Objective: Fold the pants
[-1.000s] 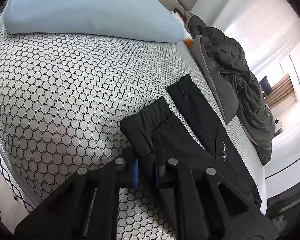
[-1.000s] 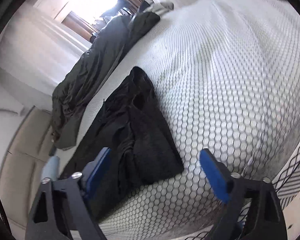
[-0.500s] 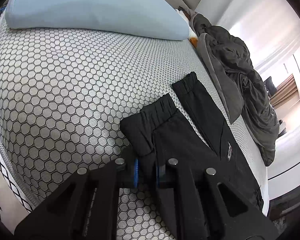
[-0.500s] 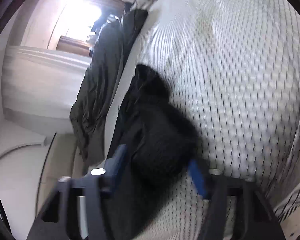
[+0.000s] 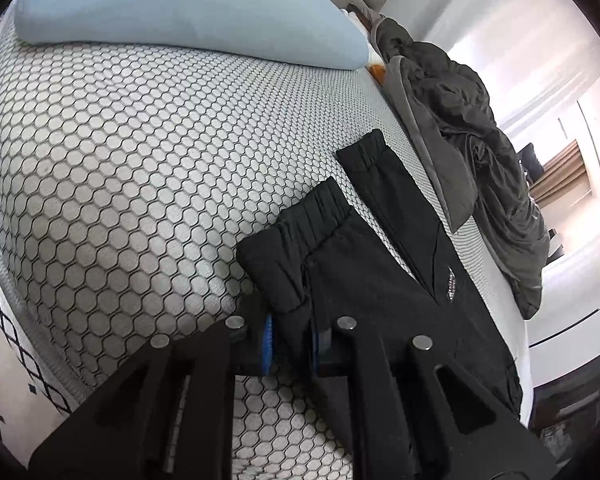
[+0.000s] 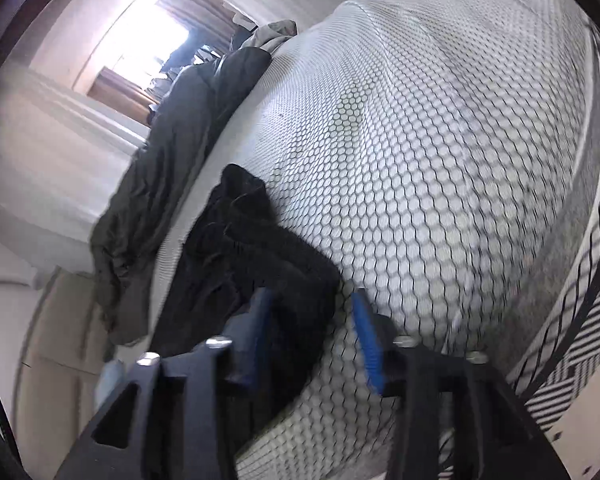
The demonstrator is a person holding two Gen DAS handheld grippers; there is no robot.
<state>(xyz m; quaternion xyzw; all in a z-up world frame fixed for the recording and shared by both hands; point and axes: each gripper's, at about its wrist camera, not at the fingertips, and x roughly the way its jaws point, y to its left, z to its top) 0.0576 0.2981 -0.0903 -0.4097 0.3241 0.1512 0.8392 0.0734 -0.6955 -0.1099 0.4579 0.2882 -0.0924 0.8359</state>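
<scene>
In my left view, a pale blue pillow lies across the far end of the bed, whose cover is printed with black hexagons. My left tool is clamped tight on the near leg of the black pants, the cloth pinched between its blue pads just below the ribbed cuff. The other leg runs alongside it, just beside a heap of dark grey bedding along the far edge. A small pale logo sits on the pants, too small to read. In my right view the bedding lines the left edge, the pants bunch beside it, and my right tool stands about half open, its jaws having just widened a little, with a pants corner between the pads but not gripped.
</scene>
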